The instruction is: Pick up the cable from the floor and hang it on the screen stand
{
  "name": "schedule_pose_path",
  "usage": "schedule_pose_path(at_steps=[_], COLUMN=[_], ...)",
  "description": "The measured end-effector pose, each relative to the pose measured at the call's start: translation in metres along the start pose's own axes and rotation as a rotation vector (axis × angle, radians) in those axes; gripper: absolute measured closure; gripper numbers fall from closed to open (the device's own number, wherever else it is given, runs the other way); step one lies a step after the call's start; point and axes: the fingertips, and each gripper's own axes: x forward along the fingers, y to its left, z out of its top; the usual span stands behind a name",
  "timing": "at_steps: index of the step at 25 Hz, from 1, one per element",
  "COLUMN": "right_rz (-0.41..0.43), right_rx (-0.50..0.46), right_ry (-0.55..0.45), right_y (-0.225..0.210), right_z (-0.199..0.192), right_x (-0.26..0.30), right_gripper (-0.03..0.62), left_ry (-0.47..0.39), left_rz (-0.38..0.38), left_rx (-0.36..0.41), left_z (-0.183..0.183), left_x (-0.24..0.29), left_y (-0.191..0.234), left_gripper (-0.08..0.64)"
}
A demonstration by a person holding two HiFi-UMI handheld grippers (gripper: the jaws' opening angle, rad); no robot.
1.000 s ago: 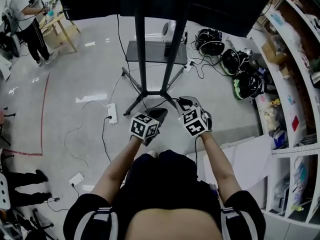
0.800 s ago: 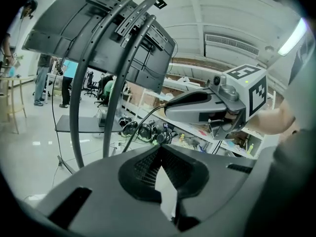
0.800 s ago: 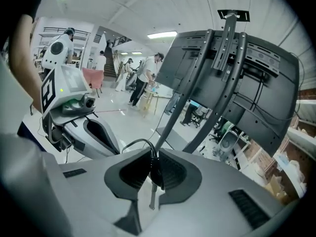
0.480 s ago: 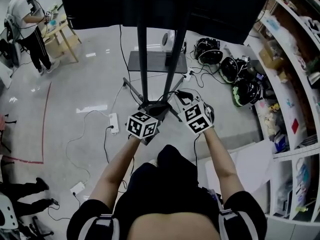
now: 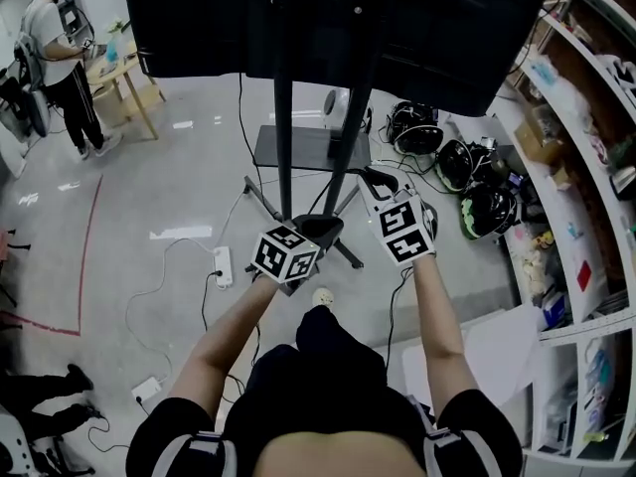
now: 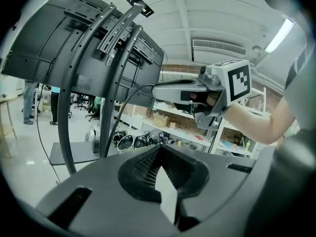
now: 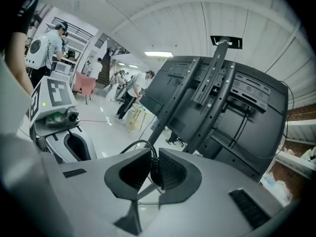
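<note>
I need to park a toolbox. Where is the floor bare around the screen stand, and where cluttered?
Bare grey floor lies left of the black screen stand, bordered by the red tape line and the wooden table. Nearer, cords from the white power strip trail across it. Right of the stand, black helmets crowd the floor up to the white shelving.

Straight ahead of the left gripper (image 5: 320,229) and right gripper (image 5: 378,179): blocked by two dark posts (image 5: 283,137) of the screen stand (image 5: 343,117), with only a narrow slot between them. Higher up, closed off by the wide screen (image 5: 328,18). Low down, barred by the shelf plate (image 5: 298,149) and spread legs (image 5: 260,199). Open to the left over bare floor (image 5: 169,167), apart from a power strip (image 5: 222,264). Crowded to the right with helmets (image 5: 467,167) and shelving (image 5: 586,177). No room between the right gripper's jaws: filled by the cable (image 7: 151,152).
</note>
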Motion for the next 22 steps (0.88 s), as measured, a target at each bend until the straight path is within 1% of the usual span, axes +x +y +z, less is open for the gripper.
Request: schedule_pose_path(at_steps=[6, 11, 13, 18, 22], right_rz=[0.005, -0.011, -0.007, 0.0, -0.011], right_rx=[-0.03, -0.073, -0.082, -0.096, -0.124], right_ry=[-0.053, -0.043, -0.062, -0.11, -0.134], right_y=[-0.033, -0.066, -0.079, -0.119, -0.152], right_z=[0.028, 0.04, 0.046, 0.069, 0.085], right_x=[0.024, 0.041, 0.054, 0.077, 0.083], right_gripper=[0.531, 0.531, 0.531, 0.531, 0.531], left_ry=[-0.036, -0.054, -0.056, -0.05, -0.073], left_rz=[-0.005, 0.011, 0.011, 0.028, 0.007], left_rx=[0.023, 0.046, 0.054, 0.109, 0.094], left_z=[0.043, 0.074, 0.085, 0.118, 0.143], left_x=[0.02, 0.037, 0.043, 0.063, 0.082], left_y=[0.026, 0.051, 0.063, 0.09, 0.097], left_gripper=[0.552, 0.552, 0.552, 0.552, 0.552])
